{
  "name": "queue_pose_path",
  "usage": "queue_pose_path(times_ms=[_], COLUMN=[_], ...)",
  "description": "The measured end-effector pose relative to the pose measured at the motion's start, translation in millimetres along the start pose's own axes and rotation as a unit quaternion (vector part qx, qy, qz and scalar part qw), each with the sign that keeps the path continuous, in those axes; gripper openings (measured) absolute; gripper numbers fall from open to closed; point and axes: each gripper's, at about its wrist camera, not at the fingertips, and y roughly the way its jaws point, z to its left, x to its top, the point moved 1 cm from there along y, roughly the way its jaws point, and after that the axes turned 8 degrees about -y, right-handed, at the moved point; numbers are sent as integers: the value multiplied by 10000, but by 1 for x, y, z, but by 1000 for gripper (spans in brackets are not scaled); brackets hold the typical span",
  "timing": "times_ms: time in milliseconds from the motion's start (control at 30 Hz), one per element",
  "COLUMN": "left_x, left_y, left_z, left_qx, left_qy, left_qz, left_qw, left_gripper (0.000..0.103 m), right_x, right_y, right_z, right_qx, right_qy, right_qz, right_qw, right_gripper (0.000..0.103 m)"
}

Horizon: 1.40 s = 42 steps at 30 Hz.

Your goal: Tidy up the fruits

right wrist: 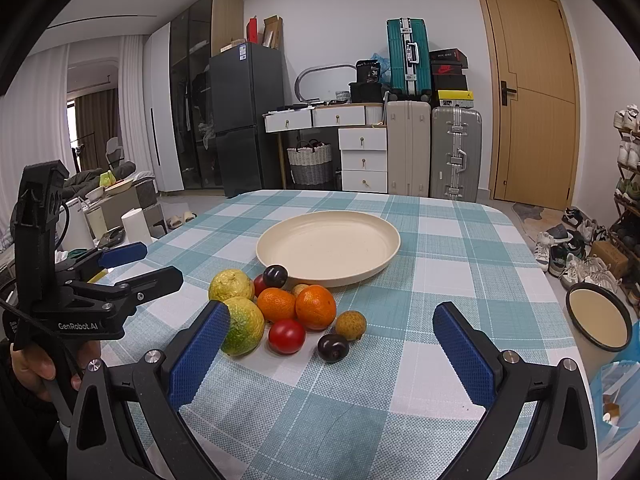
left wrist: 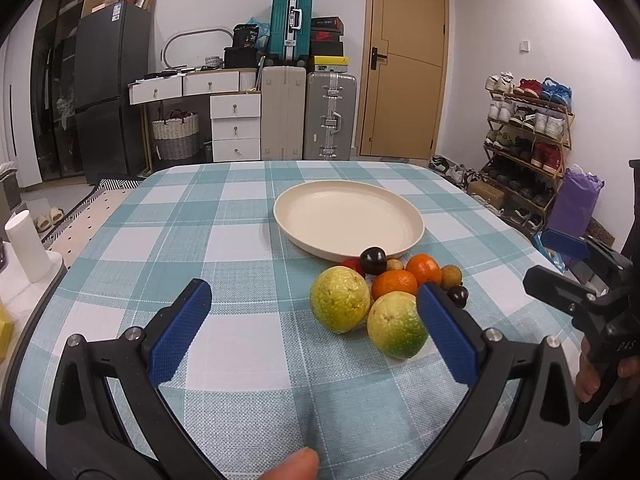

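Over checked tablecloth (left wrist: 248, 240), both grippers' fingers (left wrist: 180, 332) (right wrist: 464, 352) hover spread wide, empty.

Both wrist cams low over checked tablecloth (left wrist: 240, 240), facing door wall. Left cam nearer fruit pile (left wrist: 384, 292), right cam further right. Shared: cream plate (right wrist: 280, 252), pile, suitcases.

I see white walls, a tan door (right wrist: 528, 96) upper right, suitcases (right wrist: 434, 148) centre, a dark fridge (right wrist: 246, 120) left, curtains (right wrist: 36, 136) far left.
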Motion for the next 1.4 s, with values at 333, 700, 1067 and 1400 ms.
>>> queue_pose_path(times_ms=[333, 700, 1067, 1400], left_x=[-1, -5, -7, -12], left_y=[0, 4, 15, 30], left_z=[-3, 2, 10, 2], left_qx=[-91, -123, -94, -206], left_qy=[16, -25, -99, 36], left_qz=[-15, 85, 302, 757], left_qw=[10000, 9999, 9994, 9969], left_gripper=[102, 102, 102, 102], right_x=[0, -1, -3, -12], right_y=[0, 2, 23, 52], right_z=[-2, 1, 0, -7], right_qx=[-36, -119, -232, -234], right_qy=[16, -14, 6, -155], right_qz=[-3, 60, 556, 1345], right_qw=[10000, 9999, 9982, 9905], right_gripper=[103, 103, 103, 103])
